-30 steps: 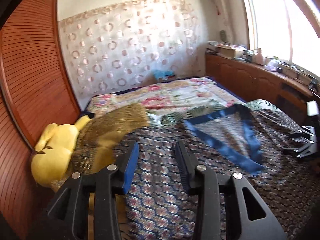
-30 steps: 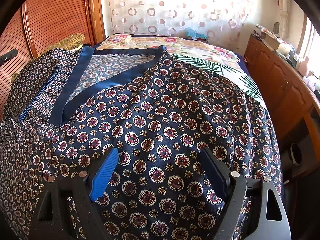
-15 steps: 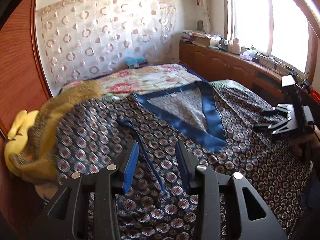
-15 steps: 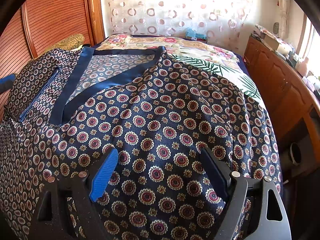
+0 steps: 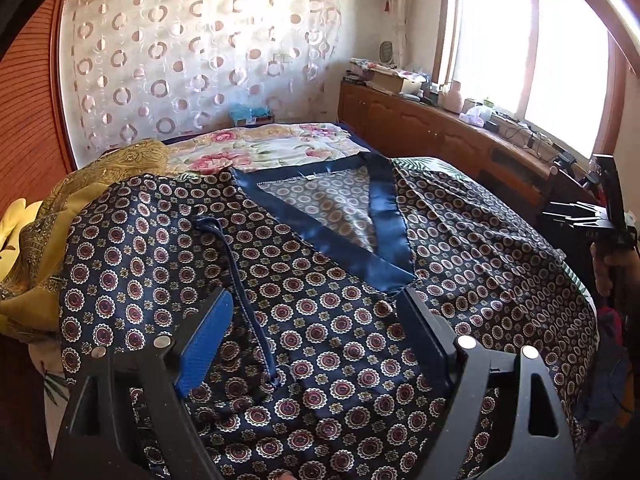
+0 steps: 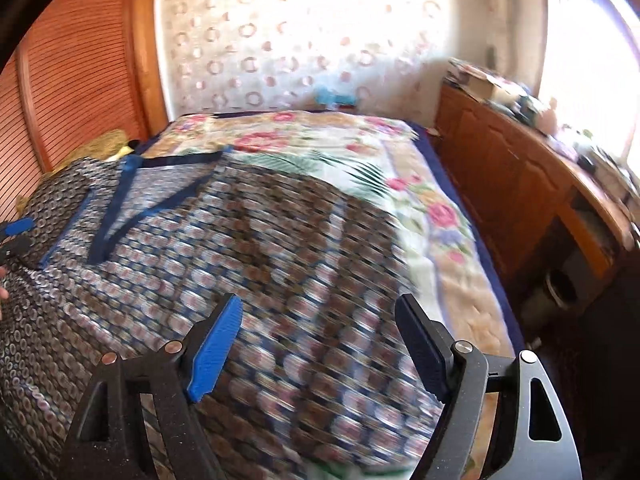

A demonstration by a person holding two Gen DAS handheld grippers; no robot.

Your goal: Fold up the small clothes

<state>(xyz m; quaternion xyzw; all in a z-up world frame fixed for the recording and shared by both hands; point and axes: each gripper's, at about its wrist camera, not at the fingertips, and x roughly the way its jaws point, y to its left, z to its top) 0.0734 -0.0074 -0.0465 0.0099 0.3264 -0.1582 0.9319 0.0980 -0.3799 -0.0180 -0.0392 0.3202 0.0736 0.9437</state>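
Sunlit and cluttered along its window side, the bedroom holds a bed (image 5: 280, 148) under a floral cover, and a navy patterned garment (image 5: 340, 300) with a blue satin neckband lies spread over the bed's near end, reaching its left edge beside a mustard cloth (image 5: 60, 216). Above the garment the left gripper (image 5: 316, 320) has its fingers spreading apart with only fabric below, nothing pinched. Over the garment's right part, blurred in its own view, the right gripper (image 6: 320, 340) has fingers wide but easing inward, gripping nothing.
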